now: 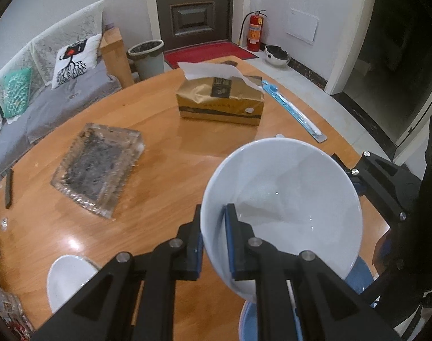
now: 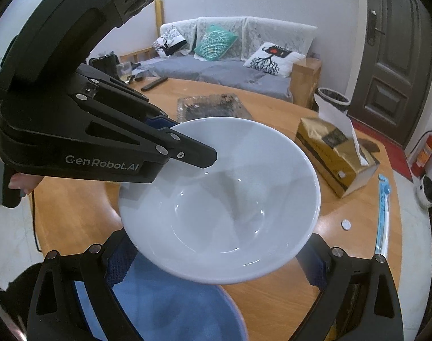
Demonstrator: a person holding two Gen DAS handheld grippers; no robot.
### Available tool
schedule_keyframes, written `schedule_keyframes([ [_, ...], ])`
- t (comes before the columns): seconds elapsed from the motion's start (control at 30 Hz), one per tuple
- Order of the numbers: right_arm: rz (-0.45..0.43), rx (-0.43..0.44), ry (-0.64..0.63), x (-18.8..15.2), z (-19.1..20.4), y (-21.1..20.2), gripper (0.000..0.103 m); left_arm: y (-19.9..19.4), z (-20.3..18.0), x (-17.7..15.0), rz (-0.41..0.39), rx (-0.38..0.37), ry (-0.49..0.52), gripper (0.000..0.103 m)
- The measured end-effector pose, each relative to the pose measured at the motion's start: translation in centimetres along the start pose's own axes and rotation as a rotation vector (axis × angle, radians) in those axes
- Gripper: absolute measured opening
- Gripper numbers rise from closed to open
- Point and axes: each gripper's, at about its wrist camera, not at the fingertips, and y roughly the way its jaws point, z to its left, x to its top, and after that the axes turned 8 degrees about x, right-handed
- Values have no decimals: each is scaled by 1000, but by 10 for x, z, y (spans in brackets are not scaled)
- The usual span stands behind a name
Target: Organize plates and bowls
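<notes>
Left wrist view: left hand-held gripper point(image 1: 214, 244) pinches the white bowl point(image 1: 281, 210) rim; right hand-held gripper point(image 2: 216, 258) spread wide beneath, empty; keep bowl level while lowering onto the blue plate point(image 2: 170, 307).

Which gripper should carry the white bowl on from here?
Left. The left gripper is already clamped on the white bowl rim, lifted above the blue plate. The right gripper just straddles it, apparently without gripping.

Bright indoor light, glare on table point(image 1: 74, 241), fisheye-curved edges.
</notes>
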Motion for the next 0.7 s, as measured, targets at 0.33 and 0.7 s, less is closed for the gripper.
schedule_keyframes([
  [0.33, -18, 11, -45, 24, 41, 2, 94, -33, 35, -19, -29, 28, -38, 11],
  [0.7, -8, 47, -94, 49, 80, 23, 94, -53, 85, -47, -40, 54, -98, 11],
])
